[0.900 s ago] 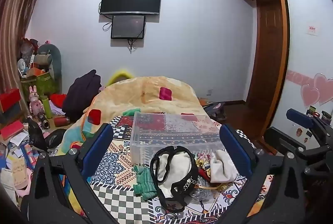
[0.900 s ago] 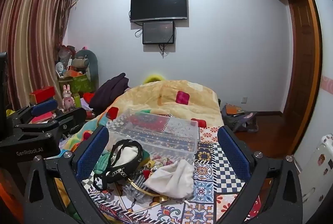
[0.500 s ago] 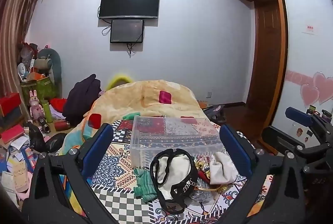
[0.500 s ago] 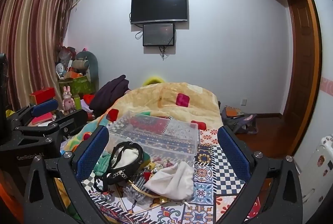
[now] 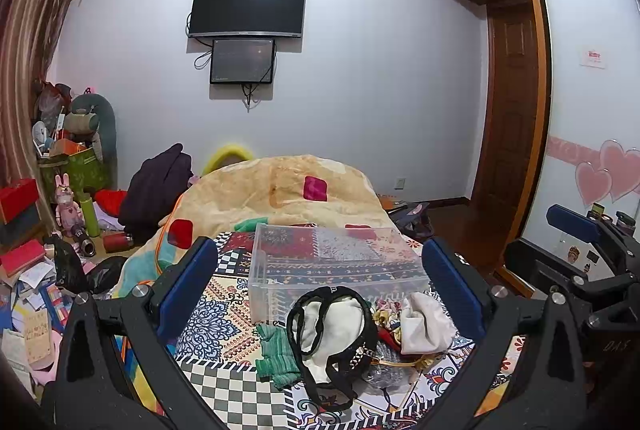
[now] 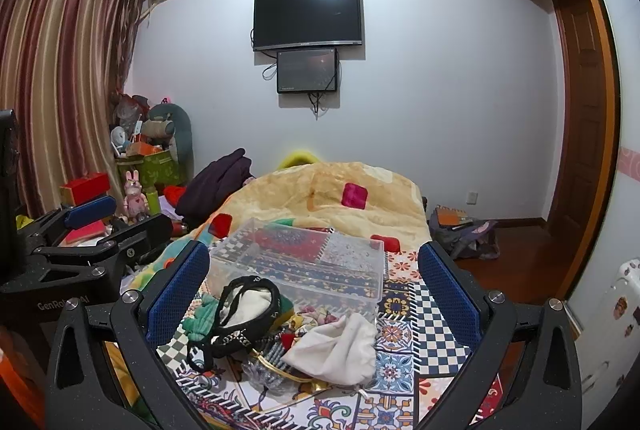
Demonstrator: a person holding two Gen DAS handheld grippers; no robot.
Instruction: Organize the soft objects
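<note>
A pile of soft things lies on the patterned bedspread (image 5: 224, 382) in front of a clear plastic bin (image 5: 336, 266) (image 6: 304, 262): a black-trimmed white bag (image 5: 340, 326) (image 6: 244, 304), a green knitted cloth (image 5: 276, 350) (image 6: 202, 316), a white drawstring pouch (image 5: 424, 322) (image 6: 340, 350) and colourful bits between them. My left gripper (image 5: 320, 282) hovers open above the pile, nothing between its blue pads. My right gripper (image 6: 312, 286) is likewise open and empty, to the right of the left one. Each gripper shows at the edge of the other's view.
A yellow blanket (image 5: 280, 190) is heaped on the bed beyond the bin. Clutter, boxes and toys (image 5: 64, 198) crowd the floor at left. A bag (image 6: 464, 230) lies on the wooden floor at right, near the wardrobe and door (image 5: 512, 134).
Both views have tilted slightly downward, so the wall screens sit lower in frame. The bin and the pile have not moved. Both grippers stay open.
</note>
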